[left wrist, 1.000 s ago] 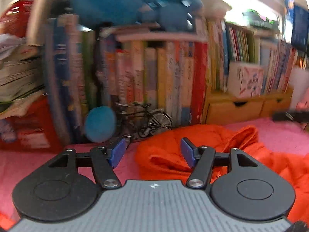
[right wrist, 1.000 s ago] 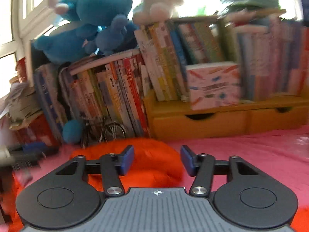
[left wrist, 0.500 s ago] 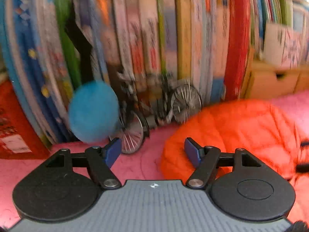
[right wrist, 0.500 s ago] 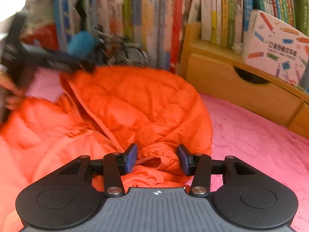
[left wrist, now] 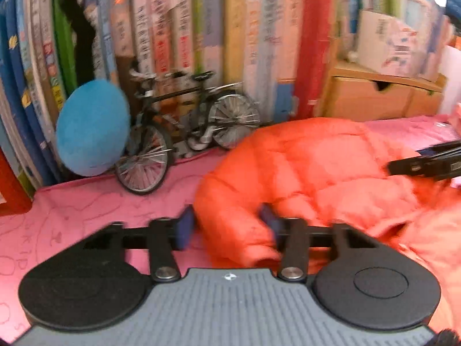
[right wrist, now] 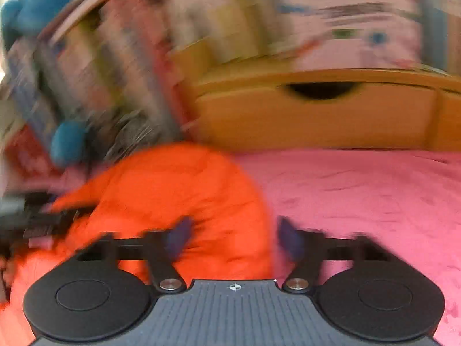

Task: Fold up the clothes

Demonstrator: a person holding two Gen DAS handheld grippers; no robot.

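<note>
An orange puffy jacket (left wrist: 314, 167) lies crumpled on the pink bedcover (left wrist: 72, 216), its length running from the rounded end near the toy bicycle (left wrist: 184, 132) and books (left wrist: 201, 28) back toward the right side of the left view. The left gripper (left wrist: 227, 225) has its fingers apart around a fold at that rounded end (not pinched). The right gripper (right wrist: 233, 233), badly blurred, is also spread wide, straddling the jacket's edge (right wrist: 184, 196), with a wooden drawer (right wrist: 317, 115) beyond.
</note>
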